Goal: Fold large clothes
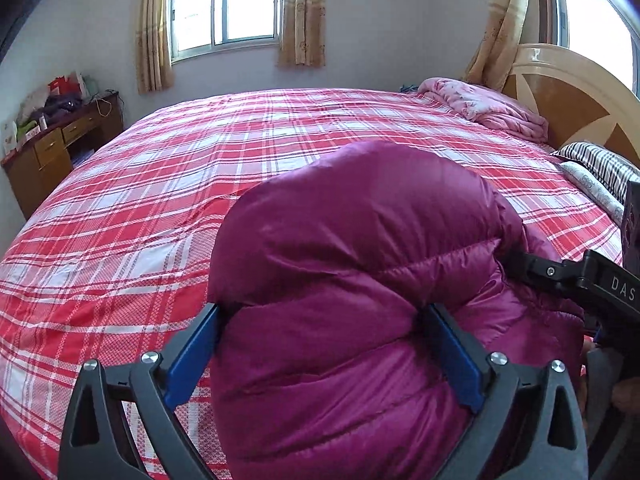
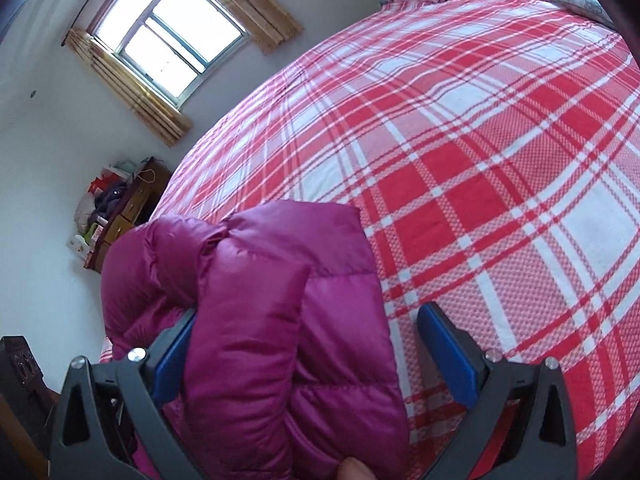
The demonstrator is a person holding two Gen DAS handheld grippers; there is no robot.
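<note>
Left gripper (image 1: 320, 352): jaws spread wide, blue pads (image 1: 192, 356) pressed against both sides of a thick fold of the jacket (image 1: 352, 280), so it is clamping the bulk between them. Right gripper (image 2: 308, 356): jaws also wide; the left pad (image 2: 172, 364) touches the jacket (image 2: 256, 320), the right pad (image 2: 448, 356) stands apart from it over the bed sheet. Fabric fills only the left part of the gap; cannot tell if it grips.

In the left view the right gripper (image 1: 600, 284) enters at right edge, tip against the jacket.

Jacket: magenta, puffy, quilted, shiny, bunched into a rounded mound in the lower centre of the left view, lower left of the right view. It sits on the bed (image 1: 200, 168) with the red-white plaid sheet. Pink quilt (image 1: 480, 104) and striped pillow (image 1: 596, 160) at upper right by the headboard (image 1: 568, 92).
</note>
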